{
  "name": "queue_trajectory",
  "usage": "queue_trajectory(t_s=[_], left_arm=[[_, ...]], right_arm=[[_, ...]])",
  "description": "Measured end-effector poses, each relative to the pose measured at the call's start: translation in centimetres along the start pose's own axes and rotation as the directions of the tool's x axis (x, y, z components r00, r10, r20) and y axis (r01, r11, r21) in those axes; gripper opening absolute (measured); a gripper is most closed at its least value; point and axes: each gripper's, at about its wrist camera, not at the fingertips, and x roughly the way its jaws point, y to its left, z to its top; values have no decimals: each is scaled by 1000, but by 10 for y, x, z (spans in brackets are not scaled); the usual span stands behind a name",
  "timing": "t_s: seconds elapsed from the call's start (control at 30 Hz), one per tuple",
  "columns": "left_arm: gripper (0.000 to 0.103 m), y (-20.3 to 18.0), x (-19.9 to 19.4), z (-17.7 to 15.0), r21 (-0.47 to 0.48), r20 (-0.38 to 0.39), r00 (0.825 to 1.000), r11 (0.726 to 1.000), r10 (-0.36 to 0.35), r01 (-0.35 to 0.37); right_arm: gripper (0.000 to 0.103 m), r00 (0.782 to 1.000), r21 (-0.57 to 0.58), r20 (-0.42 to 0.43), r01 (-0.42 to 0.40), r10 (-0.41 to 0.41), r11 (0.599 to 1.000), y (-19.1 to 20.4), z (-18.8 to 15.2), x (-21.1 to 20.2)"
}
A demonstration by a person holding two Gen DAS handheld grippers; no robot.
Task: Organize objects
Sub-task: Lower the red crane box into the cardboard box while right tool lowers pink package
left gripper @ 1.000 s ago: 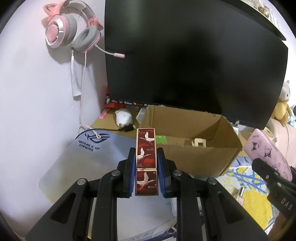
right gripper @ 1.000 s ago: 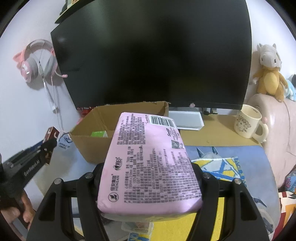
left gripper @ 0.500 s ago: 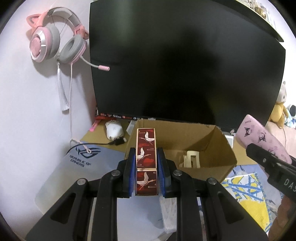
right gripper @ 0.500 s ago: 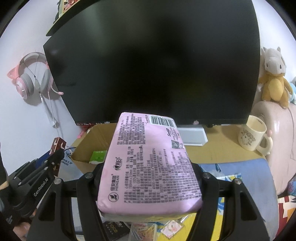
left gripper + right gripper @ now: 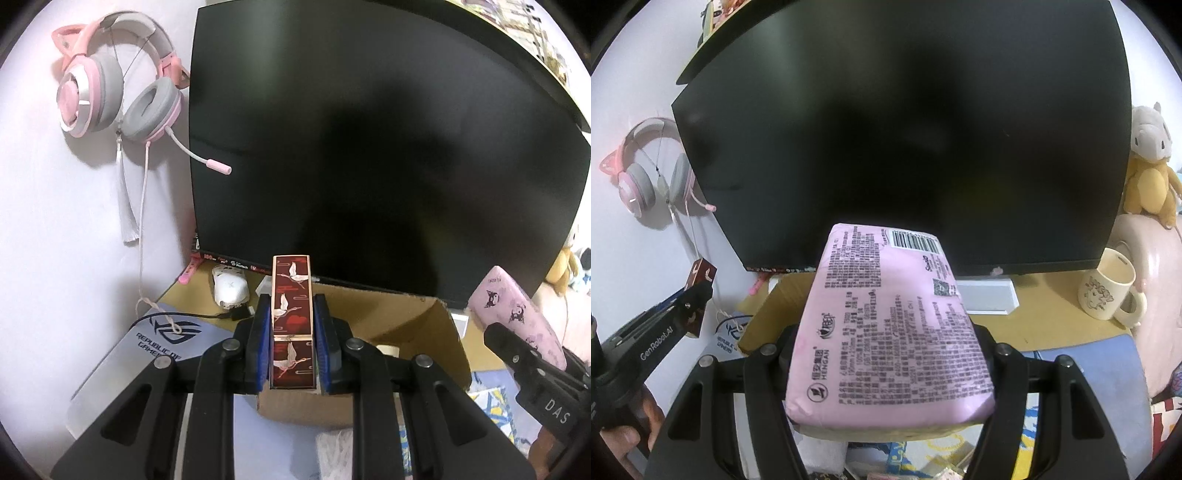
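Observation:
My left gripper (image 5: 291,325) is shut on a slim dark red box with white cranes (image 5: 291,314), held upright above the near left corner of an open cardboard box (image 5: 439,332). My right gripper (image 5: 890,369) is shut on a pink tissue pack (image 5: 886,332), held above the desk right of the cardboard box (image 5: 783,302). The pack also shows in the left wrist view (image 5: 517,314), and the red box shows in the right wrist view (image 5: 700,275). Most of the cardboard box's inside is hidden.
A large black monitor (image 5: 369,147) stands right behind the box. Pink headphones (image 5: 110,92) hang on the left wall. A white mouse (image 5: 229,288) and grey mousepad (image 5: 147,343) lie left. A cream mug (image 5: 1108,291) and plush toy (image 5: 1148,166) are at right.
Both grippers have risen and moved closer to the monitor with their loads. The cardboard box now sits lower in both views and its inside is more hidden.

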Motion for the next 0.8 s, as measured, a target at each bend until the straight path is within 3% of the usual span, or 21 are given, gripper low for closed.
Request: queue_trajectory(t_s=[0.13,0.23,0.37,0.8], left_arm=[[20,1,7,3,-15,20,1000,1000,15,-15],[20,-4,9,3,31,54,998,999,18,-20],[20,1,19,2,7,42,999,1000,16,-16],[20,-22,32,-9,65,18,1000,998,-9,7]], right_arm=[[71,1000,15,8,-2,2,1000,-2,3,6],[71,999,8,29,20,-21,1000,-2,5,7],[71,995,22,86,48,-50,999,-3,4,11],[71,997,33,64,29,-31,999,-12,9,30]])
